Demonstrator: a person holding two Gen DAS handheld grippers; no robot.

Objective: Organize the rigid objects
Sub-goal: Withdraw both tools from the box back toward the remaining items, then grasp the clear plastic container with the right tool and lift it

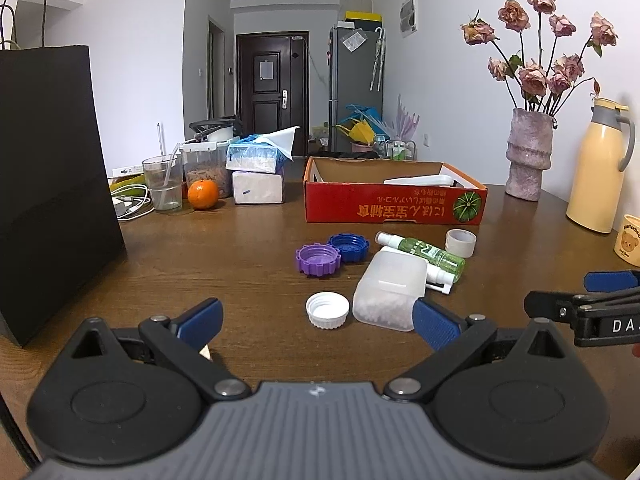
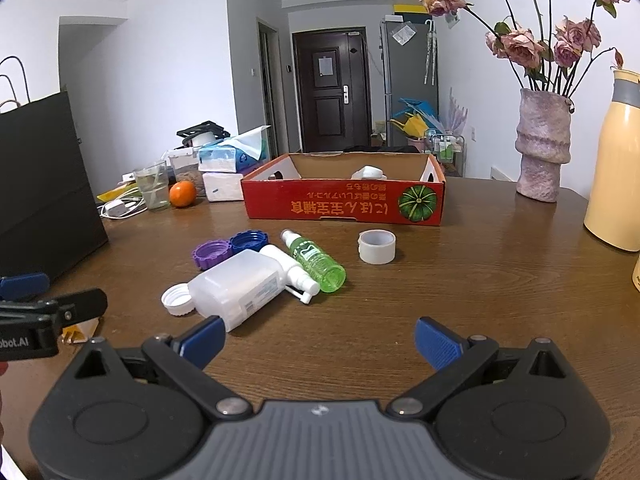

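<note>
A red cardboard box stands open at the back of the wooden table, with a white object inside. In front of it lie a purple lid, a blue lid, a white cap, a frosted plastic container, a green spray bottle, a white nozzle bottle and a tape roll. My left gripper is open just short of the white cap. My right gripper is open, empty, nearer than the container.
A tall black paper bag stands at the left. Behind it are a glass, an orange, tissue packs and cables. A vase of dried roses, a yellow thermos and a bear mug line the right.
</note>
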